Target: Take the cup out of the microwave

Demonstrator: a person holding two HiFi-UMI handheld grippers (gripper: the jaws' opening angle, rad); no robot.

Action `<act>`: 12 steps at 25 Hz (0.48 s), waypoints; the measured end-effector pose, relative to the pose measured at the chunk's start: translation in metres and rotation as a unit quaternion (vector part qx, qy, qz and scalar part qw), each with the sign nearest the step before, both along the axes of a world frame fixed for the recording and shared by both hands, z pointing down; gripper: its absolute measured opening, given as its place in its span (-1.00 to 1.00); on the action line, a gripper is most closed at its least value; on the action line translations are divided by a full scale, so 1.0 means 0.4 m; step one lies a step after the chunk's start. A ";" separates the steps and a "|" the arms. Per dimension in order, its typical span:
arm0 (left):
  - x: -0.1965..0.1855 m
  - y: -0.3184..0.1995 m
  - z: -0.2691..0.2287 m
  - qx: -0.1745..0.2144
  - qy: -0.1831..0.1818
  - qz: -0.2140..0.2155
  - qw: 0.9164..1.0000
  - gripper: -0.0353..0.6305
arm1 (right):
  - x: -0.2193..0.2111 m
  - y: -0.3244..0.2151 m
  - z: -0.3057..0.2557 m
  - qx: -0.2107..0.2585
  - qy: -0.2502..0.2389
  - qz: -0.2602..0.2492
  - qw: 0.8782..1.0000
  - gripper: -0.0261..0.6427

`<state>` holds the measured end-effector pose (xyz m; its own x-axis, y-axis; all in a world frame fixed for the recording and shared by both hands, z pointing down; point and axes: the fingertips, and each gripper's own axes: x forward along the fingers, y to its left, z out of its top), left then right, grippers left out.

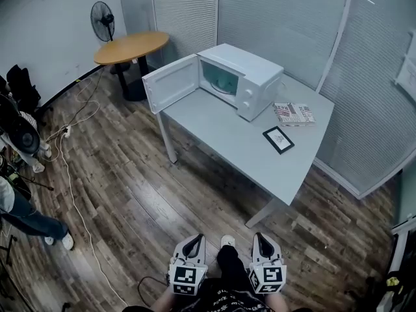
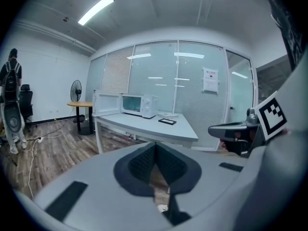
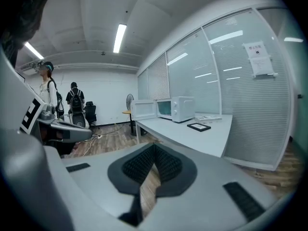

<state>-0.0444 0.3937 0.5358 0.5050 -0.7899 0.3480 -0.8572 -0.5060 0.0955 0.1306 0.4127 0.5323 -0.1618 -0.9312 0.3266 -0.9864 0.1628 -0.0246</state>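
A white microwave stands at the far end of a grey table, its door swung open to the left. Inside the lit cavity a pale cup-like shape shows, too small to make out. Both grippers hang low over the wooden floor, well short of the table. My left gripper and right gripper are side by side, each shut with nothing between the pads. The microwave is far off past my left gripper; the same microwave is far beyond my right gripper.
On the table lie a black-framed picture and a magazine. A round wooden table and a fan stand at the back left. Cables trail across the floor. A person stands at left. Blinded glass walls close off the back.
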 end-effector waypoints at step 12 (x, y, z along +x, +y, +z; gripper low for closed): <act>0.109 -0.308 -0.029 -0.005 -0.002 -0.039 0.999 -0.88 | 0.112 -0.357 -0.015 0.001 -0.009 -0.043 0.999 -0.91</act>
